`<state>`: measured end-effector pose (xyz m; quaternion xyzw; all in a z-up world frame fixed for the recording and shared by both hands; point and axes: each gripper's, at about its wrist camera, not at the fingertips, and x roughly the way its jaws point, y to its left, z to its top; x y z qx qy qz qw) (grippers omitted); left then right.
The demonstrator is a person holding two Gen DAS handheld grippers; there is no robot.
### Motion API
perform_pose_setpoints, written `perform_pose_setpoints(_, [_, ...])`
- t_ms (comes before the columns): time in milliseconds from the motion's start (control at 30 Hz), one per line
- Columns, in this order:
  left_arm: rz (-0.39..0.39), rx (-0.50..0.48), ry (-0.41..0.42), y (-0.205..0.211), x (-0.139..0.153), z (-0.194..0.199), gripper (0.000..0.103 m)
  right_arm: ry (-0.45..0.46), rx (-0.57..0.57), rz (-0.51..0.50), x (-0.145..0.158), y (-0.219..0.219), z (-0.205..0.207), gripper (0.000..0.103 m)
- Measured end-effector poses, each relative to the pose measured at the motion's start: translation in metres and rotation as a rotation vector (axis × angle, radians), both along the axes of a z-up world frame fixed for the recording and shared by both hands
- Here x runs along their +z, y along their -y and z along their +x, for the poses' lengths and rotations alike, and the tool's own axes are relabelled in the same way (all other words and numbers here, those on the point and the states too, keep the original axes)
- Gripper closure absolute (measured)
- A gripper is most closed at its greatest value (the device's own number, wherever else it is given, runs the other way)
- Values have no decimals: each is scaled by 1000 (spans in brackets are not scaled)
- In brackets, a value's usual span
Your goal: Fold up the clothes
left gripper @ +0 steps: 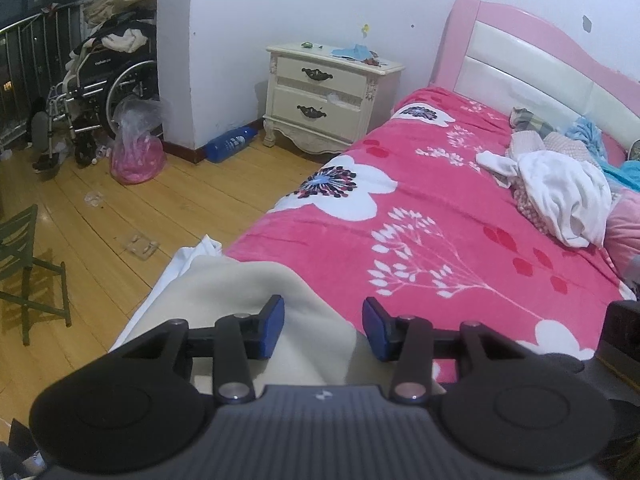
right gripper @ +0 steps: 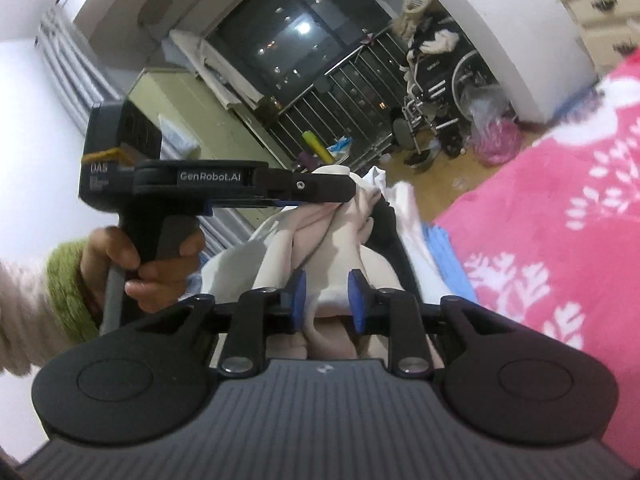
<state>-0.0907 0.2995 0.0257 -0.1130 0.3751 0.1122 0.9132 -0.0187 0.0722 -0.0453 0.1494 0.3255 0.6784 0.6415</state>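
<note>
A cream garment (left gripper: 256, 304) lies bunched at the near edge of a bed (left gripper: 420, 216) with a pink flowered blanket, its long axis running from the tools out toward the wooden floor (left gripper: 152, 208). The left tool (left gripper: 323, 328) is spread, cloth lying between its blue pads; in the right wrist view it reaches into the bunched cloth, though its grip is hidden. The right tool (right gripper: 327, 300) has its pads slightly parted, with a fold between them. More clothes (left gripper: 560, 192) are heaped near the pink headboard (left gripper: 500, 28).
</note>
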Motion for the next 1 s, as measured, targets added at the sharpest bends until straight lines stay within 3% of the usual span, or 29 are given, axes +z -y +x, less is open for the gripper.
perform_pose_setpoints(100, [-13,5,6,-2,2,-3,58,37,24,-13,-1,-4,5,63])
perform_pose_setpoints(200, [-16,6,11,-2,2,-4,58,35,54,-7,1,-19,5,63])
perform_pose_setpoints(433, [-29,11,17,-3,3,-5,58,274,18,-19,23,-12,-22,63])
perform_pose_setpoints(500, [-35,16,20,-4,3,-7,58,279,38,-37,23,-17,-25,63])
perform_pose_setpoints(600, [-39,22,24,-4,4,-9,58,208,66,-67,18,-26,-19,66])
perform_pose_setpoints(667, [-40,25,26,-4,5,-10,58,108,77,-82,11,-32,-10,76])
perform_pose_setpoints(733, [-44,30,32,-5,6,-11,58,-73,89,-80,1,-34,6,82])
perform_pose_setpoints(800, [-48,36,43,-6,8,-13,58,-325,114,-52,-15,-32,24,88])
perform_pose_setpoints(900, [-38,38,58,-5,10,-12,55,-785,215,46,-50,-34,40,89])
perform_pose_setpoints(1000, [-31,48,50,-6,6,-7,51,-1163,277,93,-89,-45,40,89])
